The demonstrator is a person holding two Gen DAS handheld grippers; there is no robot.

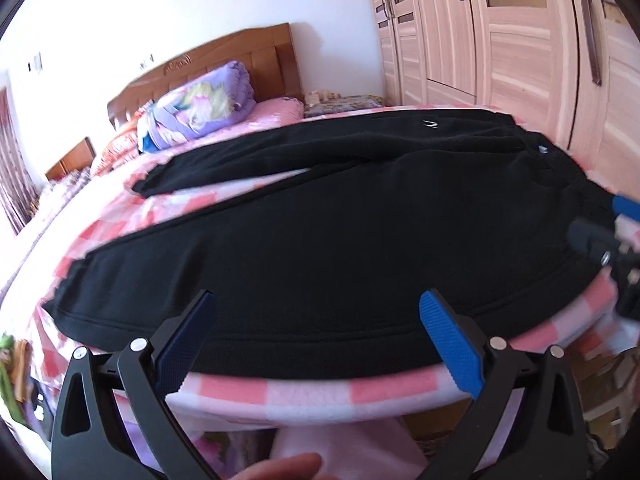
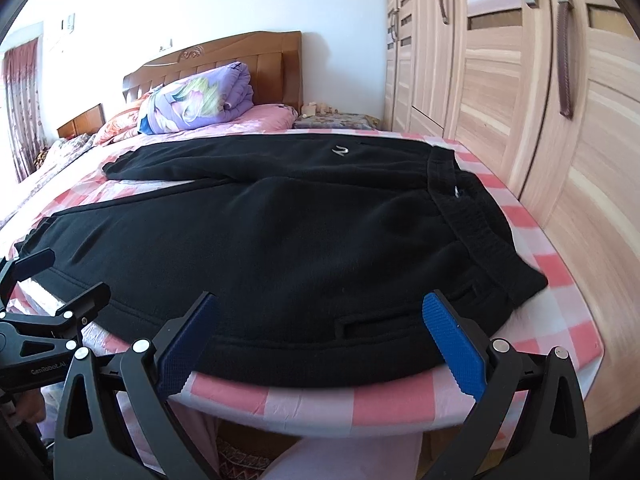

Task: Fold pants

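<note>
The black fleece pants point(image 1: 320, 240) are spread flat on the pink-and-white checked blanket point(image 1: 312, 392), long axis running left to right, cuffs at frame left, waistband at right. The left gripper point(image 1: 316, 320) is held open over the near leg, the right gripper point(image 2: 320, 320) open near the waistband side.

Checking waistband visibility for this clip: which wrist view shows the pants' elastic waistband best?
The right wrist view: the waistband is sharp, its ribbing and near corner fully visible on the black pants. In the left wrist view the waistband sits far right, motion-blurred, partly behind the right gripper.
</note>
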